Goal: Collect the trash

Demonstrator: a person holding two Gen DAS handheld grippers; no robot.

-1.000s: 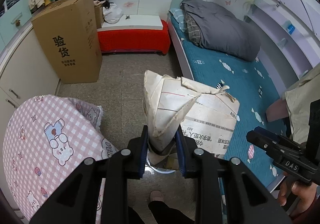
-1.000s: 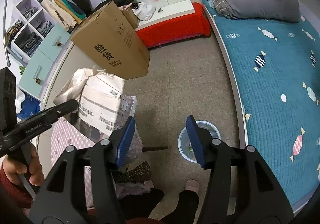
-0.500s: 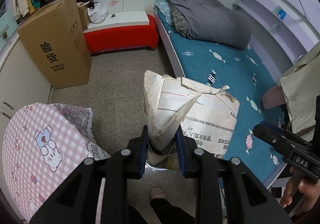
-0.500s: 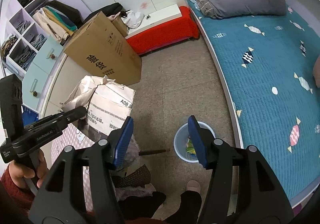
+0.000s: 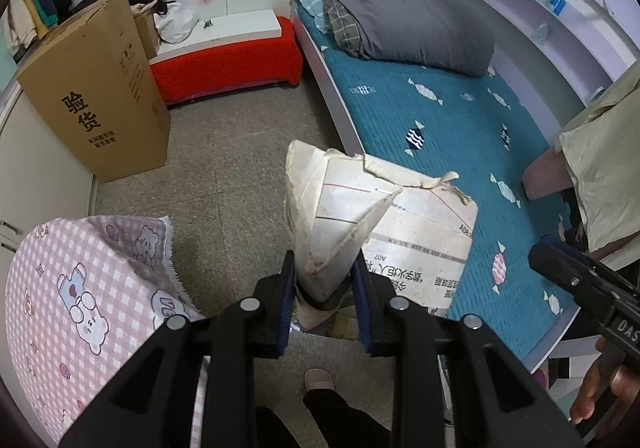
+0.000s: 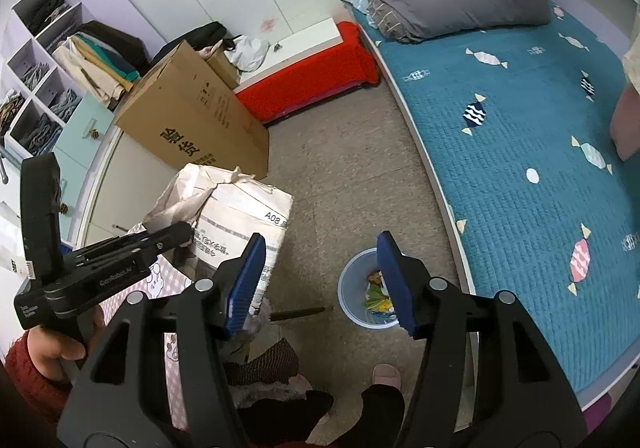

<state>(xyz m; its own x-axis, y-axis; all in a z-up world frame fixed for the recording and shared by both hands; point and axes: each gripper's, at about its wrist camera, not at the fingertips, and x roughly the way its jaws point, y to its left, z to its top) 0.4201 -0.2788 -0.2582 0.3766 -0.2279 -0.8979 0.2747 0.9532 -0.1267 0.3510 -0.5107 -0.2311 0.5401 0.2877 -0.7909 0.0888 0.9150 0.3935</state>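
Left wrist view: compared with a second ago the big cardboard box [image 5: 96, 103] and red bench [image 5: 228, 61] sit a little differently in frame, while the crumpled paper bag [image 5: 340, 224] looks the same between my fingers. I read that as the whole left tool drifting with its load, not the bag slipping. In the right wrist view the bin [image 6: 370, 294] has come to lie between the right fingers, so I judge the carry toward the drop point is well along, release not yet made

Left gripper [image 5: 324, 300]: jaws drawn in narrow, blue pads pressing both sides of the bag's folded lower corner; the bag stands up out of the grip, torn top edge uppermost. It hangs above the floor between the pink checked cloth [image 5: 80, 288] and the blue bed [image 5: 460, 119]. Something pale and round shows just under the bag; probably the bin rim, cannot confirm

Right gripper [image 6: 322, 280]: jaws spread wide, nothing between them, touching nothing. Bin on the floor beside the bed, already holding some coloured scraps. Bag in this view is up and left of the bin, not yet over it
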